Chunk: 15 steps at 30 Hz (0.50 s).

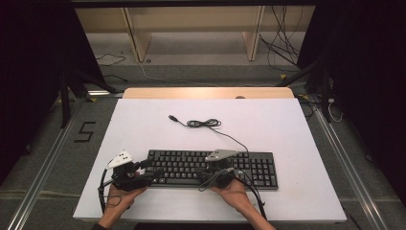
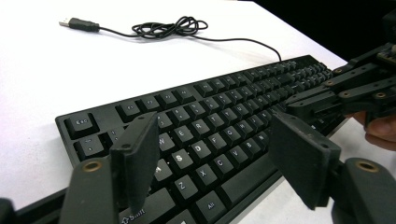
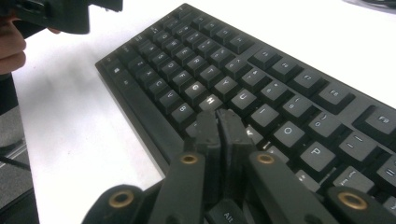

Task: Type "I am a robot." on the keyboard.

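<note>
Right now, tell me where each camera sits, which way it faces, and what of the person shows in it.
High view: fixed above the person's side, looking forward and down on the white table; both hands and forearms enter from the bottom, holding the left gripper and right gripper.
Left gripper view: rides the left gripper, jaws open, facing across the keyboard toward the USB cable.
Right gripper view: rides the right gripper, jaws shut, facing the keyboard's letter keys.
Shared: all three show the keyboard; each gripper view catches the other hand.

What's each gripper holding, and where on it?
Nothing is held. The left gripper is open above the keyboard, jaws spread. The right gripper is shut with jaws together, tips down among the keys near J.
</note>
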Each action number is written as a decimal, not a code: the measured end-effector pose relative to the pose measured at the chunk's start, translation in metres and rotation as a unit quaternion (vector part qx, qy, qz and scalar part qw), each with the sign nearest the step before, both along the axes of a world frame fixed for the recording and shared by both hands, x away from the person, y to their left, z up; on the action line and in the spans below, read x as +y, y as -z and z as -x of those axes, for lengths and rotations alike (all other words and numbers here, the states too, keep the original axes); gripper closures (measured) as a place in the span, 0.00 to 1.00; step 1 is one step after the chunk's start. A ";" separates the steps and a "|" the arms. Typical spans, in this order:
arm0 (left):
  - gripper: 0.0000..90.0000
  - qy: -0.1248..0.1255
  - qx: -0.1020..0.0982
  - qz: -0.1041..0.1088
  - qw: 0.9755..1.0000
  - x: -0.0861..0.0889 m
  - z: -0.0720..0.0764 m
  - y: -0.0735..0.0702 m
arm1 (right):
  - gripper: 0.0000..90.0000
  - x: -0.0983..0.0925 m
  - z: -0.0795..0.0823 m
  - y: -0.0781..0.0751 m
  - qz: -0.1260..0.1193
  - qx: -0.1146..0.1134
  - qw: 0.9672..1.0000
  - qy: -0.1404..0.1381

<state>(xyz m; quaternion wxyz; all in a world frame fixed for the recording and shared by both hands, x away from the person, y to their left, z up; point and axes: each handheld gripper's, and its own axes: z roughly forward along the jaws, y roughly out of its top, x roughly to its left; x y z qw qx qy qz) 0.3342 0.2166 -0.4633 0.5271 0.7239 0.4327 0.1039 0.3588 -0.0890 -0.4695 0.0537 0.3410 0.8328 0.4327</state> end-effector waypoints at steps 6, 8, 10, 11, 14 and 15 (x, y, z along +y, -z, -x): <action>0.35 0.005 -0.006 -0.006 1.000 -0.002 0.003 -0.001 | 1.00 0.004 -0.001 0.003 0.007 0.004 1.000 0.001; 0.34 0.007 -0.007 -0.008 1.000 -0.003 0.004 -0.001 | 1.00 0.006 -0.002 0.004 0.008 0.006 1.000 0.003; 0.33 0.007 -0.007 -0.008 1.000 -0.003 0.005 -0.001 | 1.00 0.007 -0.002 0.005 0.011 0.006 1.000 0.002; 0.33 0.008 -0.006 -0.008 1.000 -0.003 0.005 -0.001 | 1.00 0.007 -0.002 0.005 0.012 0.006 1.000 0.001; 0.33 0.007 -0.007 -0.008 1.000 -0.002 0.007 -0.002 | 1.00 0.008 -0.003 0.006 0.015 0.008 1.000 0.002; 0.33 0.007 -0.006 -0.007 1.000 -0.002 0.007 -0.002 | 1.00 0.008 -0.003 0.006 0.015 0.007 1.000 0.002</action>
